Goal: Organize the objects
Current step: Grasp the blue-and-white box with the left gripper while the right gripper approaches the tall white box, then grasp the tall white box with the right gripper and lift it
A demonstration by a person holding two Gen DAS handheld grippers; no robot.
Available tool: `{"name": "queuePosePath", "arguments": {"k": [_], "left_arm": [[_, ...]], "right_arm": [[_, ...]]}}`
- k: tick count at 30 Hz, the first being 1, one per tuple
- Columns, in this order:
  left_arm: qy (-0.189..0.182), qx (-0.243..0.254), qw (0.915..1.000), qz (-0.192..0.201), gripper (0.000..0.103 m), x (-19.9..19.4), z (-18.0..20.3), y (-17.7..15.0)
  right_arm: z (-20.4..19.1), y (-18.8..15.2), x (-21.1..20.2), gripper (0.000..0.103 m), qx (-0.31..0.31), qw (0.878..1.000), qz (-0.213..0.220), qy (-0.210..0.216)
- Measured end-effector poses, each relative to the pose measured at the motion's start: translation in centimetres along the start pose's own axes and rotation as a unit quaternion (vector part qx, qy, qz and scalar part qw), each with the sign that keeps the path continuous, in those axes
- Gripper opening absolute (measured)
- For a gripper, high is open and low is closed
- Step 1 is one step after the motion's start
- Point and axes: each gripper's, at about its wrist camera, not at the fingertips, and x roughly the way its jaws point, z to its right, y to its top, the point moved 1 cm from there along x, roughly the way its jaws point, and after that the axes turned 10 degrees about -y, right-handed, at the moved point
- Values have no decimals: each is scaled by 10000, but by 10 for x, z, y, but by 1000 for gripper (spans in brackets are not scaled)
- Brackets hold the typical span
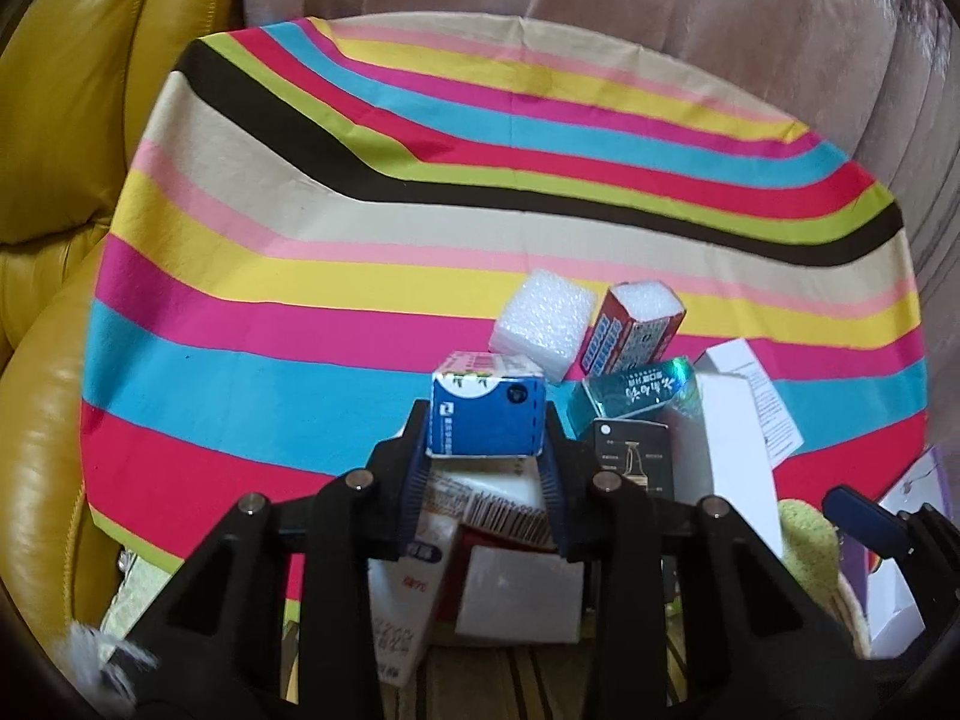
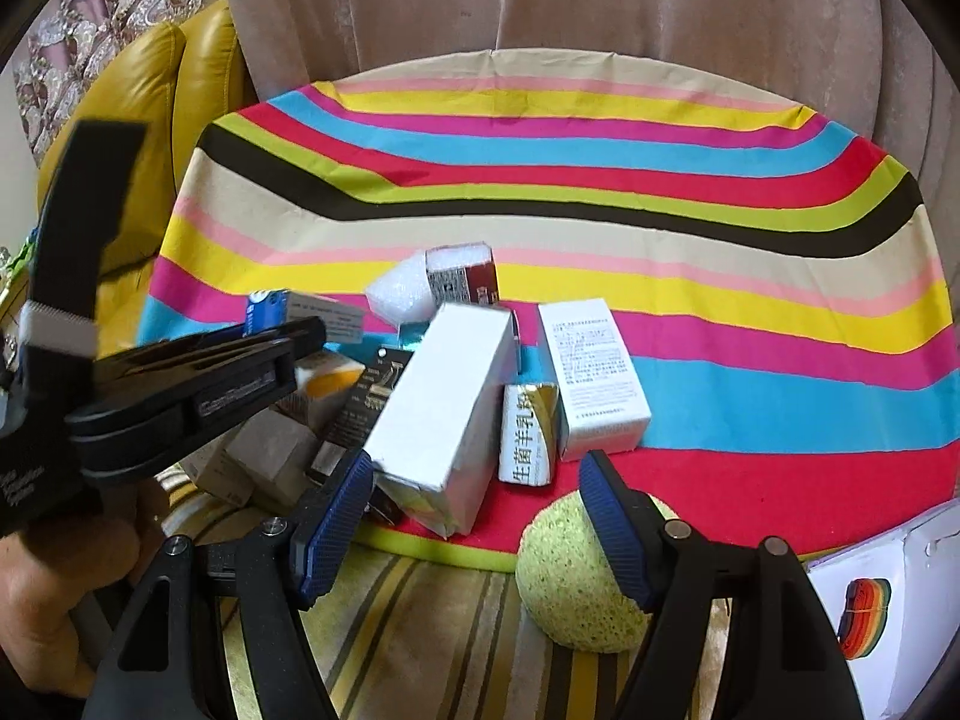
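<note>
The left gripper (image 1: 486,456) is pinching a small blue-and-white cardboard box (image 1: 486,414) between its two blue ribbed pads, one pad pressing on each side face. The box is sitting upright in the grip, above a heap of further cartons near the near edge of the desk, which is covered by a multicoloured striped cloth (image 1: 420,228). Beneath the held box, a white carton with a barcode (image 1: 504,510) and a plain white block (image 1: 519,600) are lying in the heap.

Beyond the held box, toward the middle of the desk, a white foam cube (image 1: 543,324) is resting just beside a red-and-white carton with foam in its open top (image 1: 630,330). A teal foil-finish box (image 1: 636,393) and a black printed box (image 1: 630,456) are lying to the right of the held box.

The right gripper (image 2: 474,516) is standing spread, with nothing pressed between its pads. Its left pad is sitting close to the lower corner of a tall white rectangular carton (image 2: 444,408), which is leaning tilted on the heap; contact cannot be determined. Its right pad is overlapping a pale green sponge ball (image 2: 576,582) lying at the near edge of the desk. A gold-and-white sachet box (image 2: 528,432) is standing between the tall carton and a white printed carton (image 2: 594,378).

A yellow leather armchair (image 1: 72,180) is standing past the left edge of the desk.
</note>
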Motion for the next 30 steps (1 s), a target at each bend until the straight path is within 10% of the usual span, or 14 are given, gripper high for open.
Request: {"name": "queuePosePath", "arguments": {"k": [11,21,30], "left_arm": [[-62,-294,9972,682,38,-30,-16,-8],[-133,-320,9961,806,38,-38,-16,-14],[-156,-205,9940,1060,37,-53,-12,-20]], "right_arm": [[-20,14,13,71,-18,9999,12,-153],[-21,16,33,36,-26,9992,-268,-311],[-14,11,2,36,84,9993,364,-92]]}}
